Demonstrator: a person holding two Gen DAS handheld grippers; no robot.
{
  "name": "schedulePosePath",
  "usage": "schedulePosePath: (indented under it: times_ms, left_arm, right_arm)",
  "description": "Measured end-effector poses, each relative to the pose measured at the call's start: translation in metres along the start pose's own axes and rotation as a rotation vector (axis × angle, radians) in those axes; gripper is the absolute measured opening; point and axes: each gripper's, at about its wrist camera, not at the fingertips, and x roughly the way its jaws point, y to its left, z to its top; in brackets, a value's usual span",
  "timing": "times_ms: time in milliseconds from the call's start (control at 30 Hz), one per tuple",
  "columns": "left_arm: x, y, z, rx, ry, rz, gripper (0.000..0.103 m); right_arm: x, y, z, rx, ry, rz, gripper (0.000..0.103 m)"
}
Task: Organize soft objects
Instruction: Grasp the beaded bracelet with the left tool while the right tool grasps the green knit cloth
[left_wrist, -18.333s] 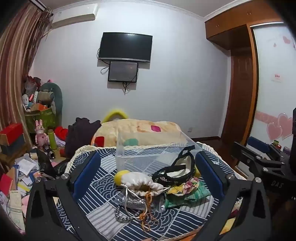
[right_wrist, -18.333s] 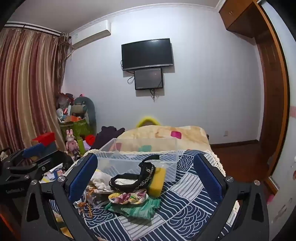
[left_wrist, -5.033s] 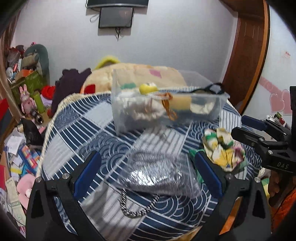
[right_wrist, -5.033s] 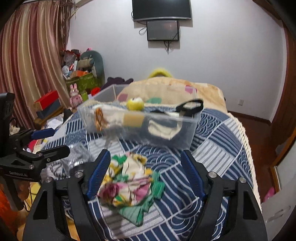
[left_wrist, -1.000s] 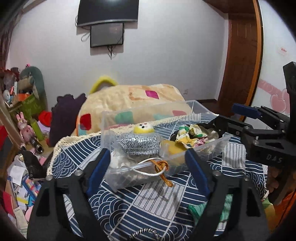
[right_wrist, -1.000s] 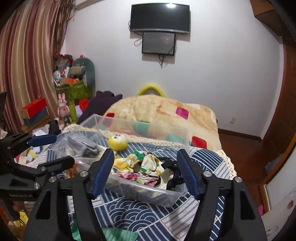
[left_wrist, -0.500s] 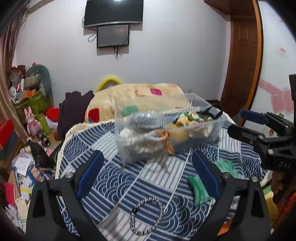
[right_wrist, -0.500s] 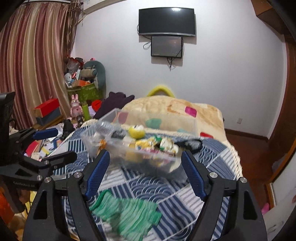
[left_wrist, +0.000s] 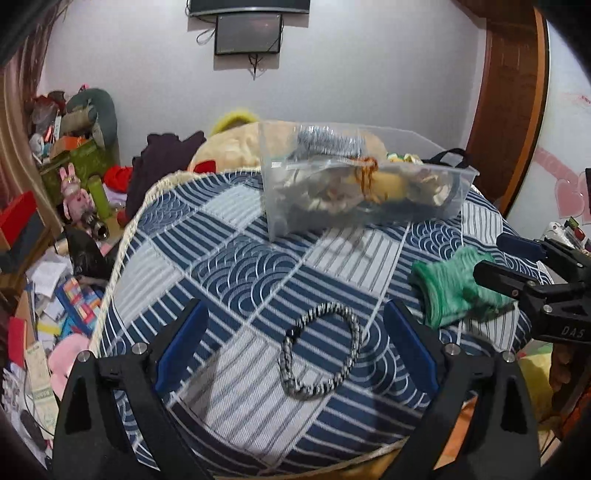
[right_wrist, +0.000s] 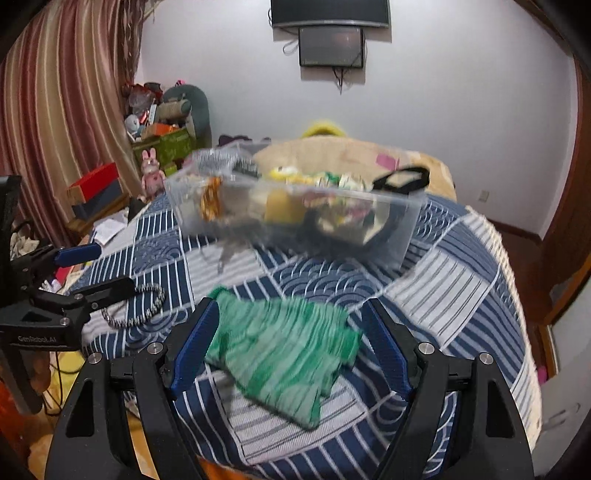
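A clear plastic bin (left_wrist: 280, 206) holding several soft items stands on the blue patterned tablecloth (left_wrist: 229, 258); it also shows in the right wrist view (right_wrist: 391, 236). A black-and-white braided cord loop (left_wrist: 320, 350) lies on the cloth between the fingers of my open, empty left gripper (left_wrist: 295, 347). A green knit cloth (right_wrist: 280, 354) lies between the fingers of my open, empty right gripper (right_wrist: 291, 350), and it shows at the right in the left wrist view (left_wrist: 454, 284). The cord loop shows at the left in the right wrist view (right_wrist: 136, 306).
The round table's edge (left_wrist: 122, 258) drops off on the left to a cluttered floor (left_wrist: 55, 295). A bed with a beige blanket (right_wrist: 351, 155) lies behind the table. A wooden door (left_wrist: 509, 92) stands at the right. Boxes and toys (right_wrist: 162, 136) pile up at the back left.
Both grippers have dropped lower and closer to the table. The left one now frames the cord loop and the right one now frames the green cloth.
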Motion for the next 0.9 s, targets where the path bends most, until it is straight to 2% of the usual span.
schedulePosePath:
  times_ms: [267, 367, 400, 633, 700, 800, 867, 900]
  left_arm:
    - [0.008, -0.007, -0.017, 0.004, 0.052, -0.042, 0.097]
    - [0.015, -0.007, -0.023, -0.008, 0.086, -0.053, 0.081]
    - [0.017, -0.007, -0.024, -0.005, 0.092, -0.050, 0.079]
    - [0.011, -0.005, -0.028, -0.004, 0.058, -0.034, 0.054]
    - [0.009, -0.003, -0.028, -0.008, 0.057, -0.034, 0.046]
    - [0.008, -0.003, -0.028, -0.002, 0.057, -0.034, 0.039]
    - [0.007, -0.005, -0.029, 0.008, 0.055, -0.037, 0.035]
    - [0.007, -0.005, -0.028, 0.012, 0.054, -0.037, 0.032]
  right_arm:
    - [0.005, 0.008, -0.013, -0.004, 0.046, 0.005, 0.077]
    - [0.007, 0.008, -0.015, -0.012, 0.049, -0.001, 0.078]
    - [0.008, 0.008, -0.015, -0.013, 0.051, -0.001, 0.079]
    - [0.013, 0.011, -0.019, -0.048, 0.057, -0.011, 0.083]
    - [0.012, 0.011, -0.020, -0.055, 0.049, -0.023, 0.081]
    - [0.011, 0.015, -0.021, -0.081, 0.045, -0.039, 0.071]
    - [0.009, 0.014, -0.021, -0.078, 0.040, -0.041, 0.058]
    - [0.009, 0.013, -0.020, -0.076, 0.040, -0.044, 0.054]
